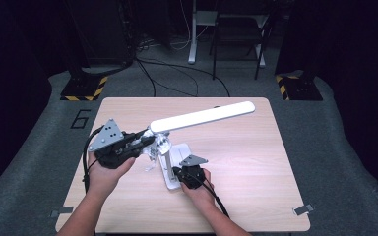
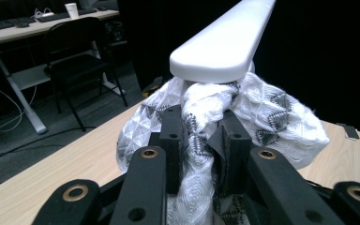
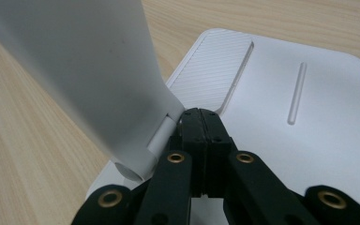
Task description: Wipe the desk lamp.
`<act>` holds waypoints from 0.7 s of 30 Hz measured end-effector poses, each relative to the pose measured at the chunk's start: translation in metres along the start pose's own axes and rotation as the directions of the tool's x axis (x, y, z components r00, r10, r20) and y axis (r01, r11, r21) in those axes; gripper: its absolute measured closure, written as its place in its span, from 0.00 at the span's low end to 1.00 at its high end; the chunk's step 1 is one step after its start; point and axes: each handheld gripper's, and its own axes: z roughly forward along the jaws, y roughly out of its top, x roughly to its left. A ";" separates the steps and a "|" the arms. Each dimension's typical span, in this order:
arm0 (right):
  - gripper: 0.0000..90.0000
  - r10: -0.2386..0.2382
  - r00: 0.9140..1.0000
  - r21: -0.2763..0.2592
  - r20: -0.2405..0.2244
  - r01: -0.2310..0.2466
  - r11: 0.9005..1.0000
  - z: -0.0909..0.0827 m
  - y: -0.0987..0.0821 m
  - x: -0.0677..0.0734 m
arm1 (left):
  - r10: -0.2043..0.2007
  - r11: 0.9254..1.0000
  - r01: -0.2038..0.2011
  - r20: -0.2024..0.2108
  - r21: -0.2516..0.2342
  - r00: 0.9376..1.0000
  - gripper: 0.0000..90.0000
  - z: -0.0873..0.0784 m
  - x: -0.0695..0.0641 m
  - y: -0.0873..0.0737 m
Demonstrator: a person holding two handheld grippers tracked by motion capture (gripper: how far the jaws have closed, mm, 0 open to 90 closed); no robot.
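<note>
Two grippers, one lamp, one cloth

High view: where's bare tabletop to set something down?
Free: the table's right half past the lamp base, and the near edge. Crowded: left-centre, where the left gripper pinches a cloth under the lamp head.

The lamp's long white head is reaching across the table's middle, barring passage over it — beneath, the upright stem and flat base are blocking the centre. The right half and near edge are lying open — both hands are crowding around the base.
</note>
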 end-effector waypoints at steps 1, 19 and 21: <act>1.00 0.000 1.000 0.000 0.000 0.000 1.000 0.000 0.000 0.000 | 0.000 1.000 0.000 0.000 0.000 1.000 0.84 0.000 0.000 0.000; 1.00 -0.025 1.000 -0.003 0.008 0.025 1.000 0.000 0.000 -0.001 | -0.049 0.991 0.048 0.004 0.126 0.999 0.84 0.034 -0.011 -0.062; 1.00 -0.041 0.999 -0.002 0.008 0.041 0.999 0.000 0.001 -0.001 | -0.064 0.989 0.063 0.002 0.135 0.998 0.84 0.037 -0.013 -0.071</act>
